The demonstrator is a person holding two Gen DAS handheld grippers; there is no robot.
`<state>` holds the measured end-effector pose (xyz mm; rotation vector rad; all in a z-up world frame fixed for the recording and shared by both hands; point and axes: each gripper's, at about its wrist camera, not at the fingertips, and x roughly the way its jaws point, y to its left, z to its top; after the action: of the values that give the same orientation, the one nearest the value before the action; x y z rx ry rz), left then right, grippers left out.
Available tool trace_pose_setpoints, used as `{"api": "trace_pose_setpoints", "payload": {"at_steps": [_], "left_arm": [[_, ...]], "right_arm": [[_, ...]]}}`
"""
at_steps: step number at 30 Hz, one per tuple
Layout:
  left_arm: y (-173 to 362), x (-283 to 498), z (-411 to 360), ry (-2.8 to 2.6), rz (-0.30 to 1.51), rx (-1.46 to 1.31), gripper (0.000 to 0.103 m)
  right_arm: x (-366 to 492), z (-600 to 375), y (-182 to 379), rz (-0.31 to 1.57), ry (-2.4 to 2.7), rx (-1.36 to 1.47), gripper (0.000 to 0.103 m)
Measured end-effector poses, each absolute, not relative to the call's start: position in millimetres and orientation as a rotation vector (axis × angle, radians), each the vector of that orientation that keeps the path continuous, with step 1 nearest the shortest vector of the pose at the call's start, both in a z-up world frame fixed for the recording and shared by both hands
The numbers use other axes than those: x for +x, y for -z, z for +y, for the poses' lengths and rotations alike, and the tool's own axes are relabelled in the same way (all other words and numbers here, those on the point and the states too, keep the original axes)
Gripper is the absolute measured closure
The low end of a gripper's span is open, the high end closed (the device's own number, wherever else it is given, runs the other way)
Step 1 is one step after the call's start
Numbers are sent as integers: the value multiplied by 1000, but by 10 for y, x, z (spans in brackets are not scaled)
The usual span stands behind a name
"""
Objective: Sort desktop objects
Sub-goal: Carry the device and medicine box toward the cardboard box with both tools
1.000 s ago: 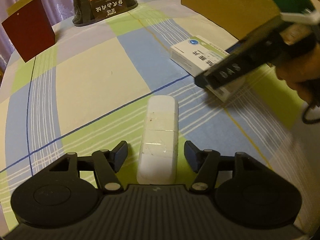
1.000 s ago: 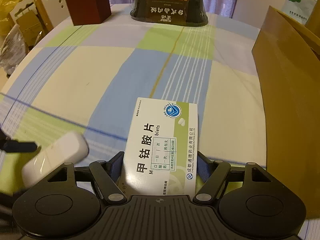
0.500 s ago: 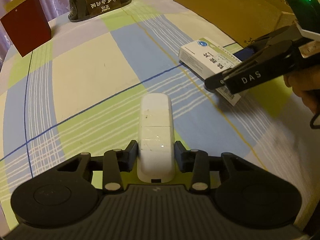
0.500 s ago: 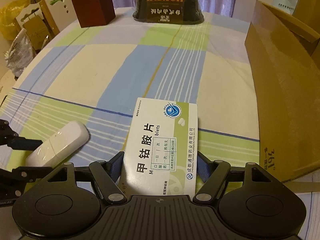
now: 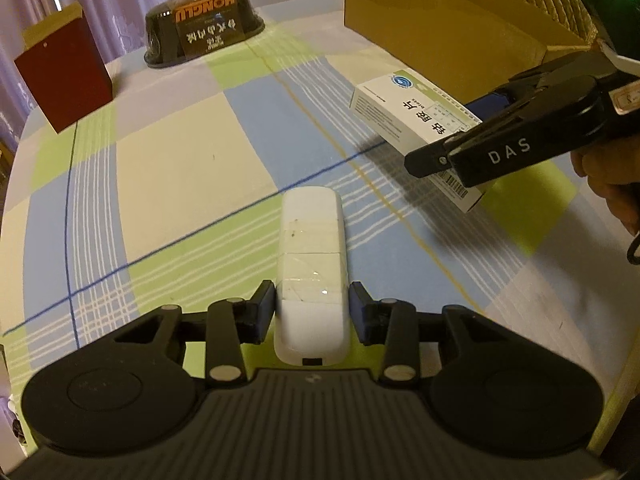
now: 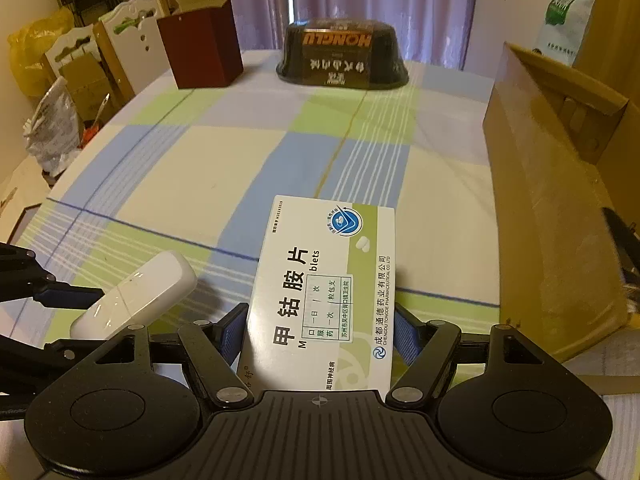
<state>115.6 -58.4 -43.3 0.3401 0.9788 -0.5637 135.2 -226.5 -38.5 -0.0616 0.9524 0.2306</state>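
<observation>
My left gripper [image 5: 312,312] is shut on a long white device [image 5: 311,256], whose rounded far end sticks out ahead of the fingers and is held above the checked tablecloth [image 5: 180,168]. My right gripper [image 6: 320,334] is shut on a white and green medicine box [image 6: 324,280], also lifted off the cloth. In the left wrist view the medicine box [image 5: 416,120] and the right gripper [image 5: 448,148] hang at the right, in front of the cardboard box [image 5: 440,36]. In the right wrist view the white device [image 6: 136,296] shows at lower left.
An open cardboard box [image 6: 560,216] stands along the table's right side. At the far edge sit a black wrapped bowl labelled HONGLU [image 6: 344,56] and a dark red box [image 6: 200,52]. A person's hand [image 5: 612,184] holds the right gripper. Chairs and bags [image 6: 60,92] stand beyond the left edge.
My left gripper went from open around the white device to shut on it and raised it. The right gripper lifted the medicine box higher above the cloth.
</observation>
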Motion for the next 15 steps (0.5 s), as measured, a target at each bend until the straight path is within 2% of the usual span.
{"api": "trace_pose_setpoints", "payload": {"at_steps": [15], "left_arm": [[135, 1167, -630, 563, 913, 323, 69]], "right_arm": [[1270, -2294, 16, 871, -219, -78, 31]]}}
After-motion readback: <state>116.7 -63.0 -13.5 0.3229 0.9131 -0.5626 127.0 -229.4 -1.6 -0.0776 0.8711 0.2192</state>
